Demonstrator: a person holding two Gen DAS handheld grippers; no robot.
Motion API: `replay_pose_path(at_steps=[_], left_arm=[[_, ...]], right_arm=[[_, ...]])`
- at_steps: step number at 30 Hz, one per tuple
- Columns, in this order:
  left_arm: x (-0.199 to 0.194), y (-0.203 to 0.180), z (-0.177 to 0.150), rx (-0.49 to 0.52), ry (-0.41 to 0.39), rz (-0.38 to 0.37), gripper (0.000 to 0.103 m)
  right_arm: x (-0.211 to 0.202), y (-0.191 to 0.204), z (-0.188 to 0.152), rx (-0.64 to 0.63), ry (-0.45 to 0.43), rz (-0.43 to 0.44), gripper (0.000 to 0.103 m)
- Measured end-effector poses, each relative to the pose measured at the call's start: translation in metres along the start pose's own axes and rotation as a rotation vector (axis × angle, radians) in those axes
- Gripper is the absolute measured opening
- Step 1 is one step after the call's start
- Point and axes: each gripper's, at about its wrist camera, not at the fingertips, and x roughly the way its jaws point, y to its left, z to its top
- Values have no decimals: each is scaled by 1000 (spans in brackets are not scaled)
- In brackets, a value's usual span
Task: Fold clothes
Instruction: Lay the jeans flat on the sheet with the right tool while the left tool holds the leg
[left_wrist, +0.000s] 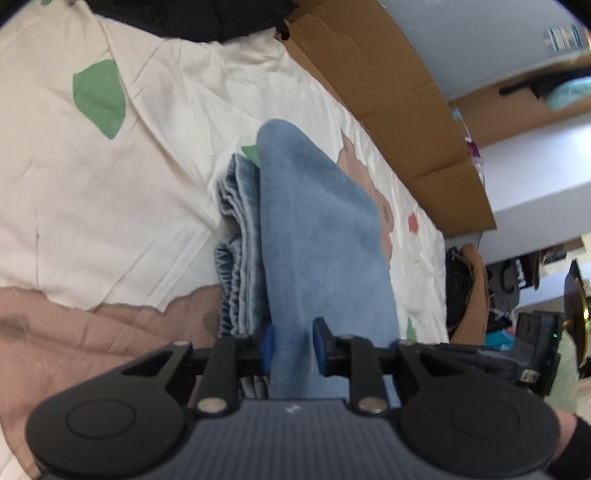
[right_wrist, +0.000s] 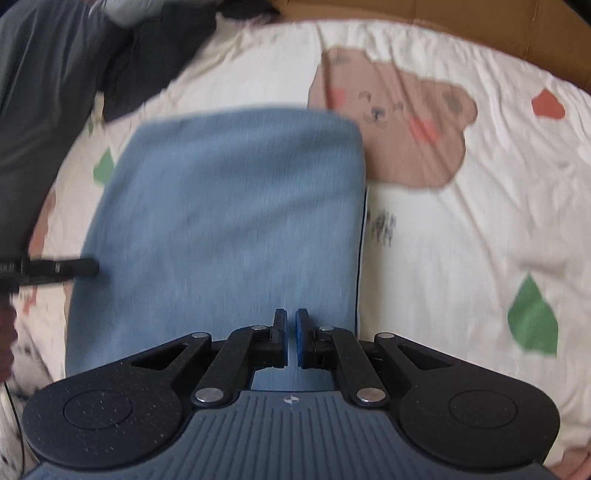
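Light blue jeans (left_wrist: 321, 229) lie folded on a cream bedsheet (left_wrist: 110, 184) printed with bears and green leaves. In the left wrist view the top layer rises from the stacked folds (left_wrist: 240, 240) into my left gripper (left_wrist: 293, 343), which is shut on that denim between its blue pads. In the right wrist view the jeans (right_wrist: 229, 206) form a broad, blurred rectangle. My right gripper (right_wrist: 291, 339) hovers over their near end, jaws nearly together, with nothing visibly pinched. A black finger (right_wrist: 74, 266) of the left gripper meets the jeans' left edge.
Brown cardboard (left_wrist: 406, 110) stands along the bed's far side and shows again as cardboard (right_wrist: 480, 22). Dark clothing (left_wrist: 184, 18) lies at the head of the sheet, and dark grey garments (right_wrist: 55, 92) lie left of the jeans. Clutter fills the floor beyond the bed (left_wrist: 498, 288).
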Motion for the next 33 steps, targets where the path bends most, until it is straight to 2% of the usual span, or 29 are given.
replay_pose_path(at_steps=[1,5,11,16,19,20,22,24,26,28,30,32,33], left_arm=[[1,-2,0,7,-7,6,9],[4,-7,9,37,-41,-2,8],[15,-11,28,81,-47,-12,8],[6,-1,21,36,-49,16,8],[-5,11,10,-28,-52,36,9],[-8,15,7,-54,-56,38,10],[-16,18,0,-93,-57,42,27],[-22,19,-9,-109,-41,35,31],[-26,20,-20,-123,-19,26,40],[-27,21,-30,-139,3,17,59],[-25,23,-40,-156,21,5,69],[-19,25,-47,-158,49,-3,68],[-15,25,-51,-151,66,-10,64]], right_arm=[[0,1,-6,-6,9,-1,3],[0,7,-25,-15,34,3,4],[0,22,-39,-31,51,7,4],[-4,34,-48,-50,63,35,4],[-3,37,-55,-54,75,46,4],[-2,36,-57,-48,79,49,4],[-2,36,-60,-40,81,54,4],[-6,37,-63,-39,78,64,4],[-12,33,-64,-31,65,70,4],[-19,27,-65,-20,48,74,4],[-22,19,-63,-4,31,63,4],[-23,11,-61,15,13,45,4],[-23,6,-60,24,4,36,11]])
